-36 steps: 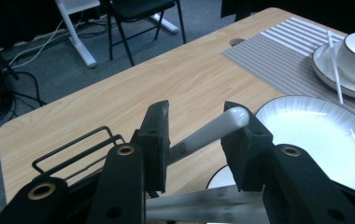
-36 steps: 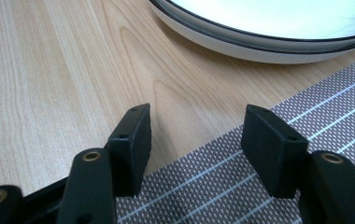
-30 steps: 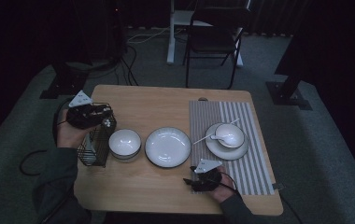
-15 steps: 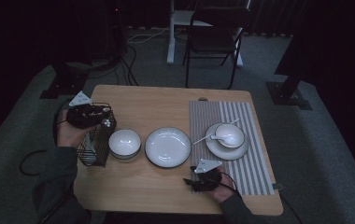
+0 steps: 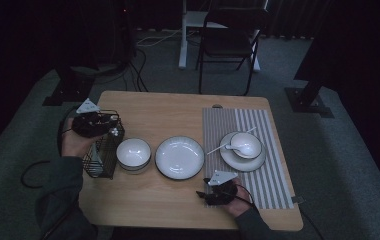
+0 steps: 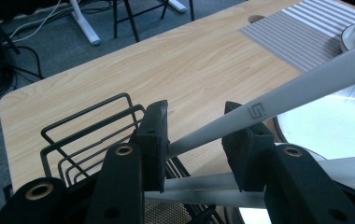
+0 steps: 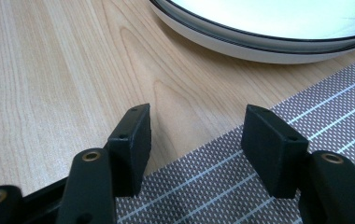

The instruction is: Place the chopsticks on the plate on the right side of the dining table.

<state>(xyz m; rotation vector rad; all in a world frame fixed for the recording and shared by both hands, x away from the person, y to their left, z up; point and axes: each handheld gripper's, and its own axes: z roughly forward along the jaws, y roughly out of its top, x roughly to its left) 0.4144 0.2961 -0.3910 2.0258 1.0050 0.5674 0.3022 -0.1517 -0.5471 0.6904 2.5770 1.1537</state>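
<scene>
Currently, at left of the high view, the left gripper [image 5: 95,125] sits over the wire basket [image 5: 103,150], jaws apart around grey utensil handles [image 6: 259,109] without visibly pressing them. Lower centre-right, the right gripper [image 5: 217,192] rests at the striped placemat [image 5: 258,125] edge, jaws apart, nothing between them.

A small square logo mark, resembling a stylised "S", is showing on the white utensil handle [image 6: 278,100]; no other readable text.
</scene>
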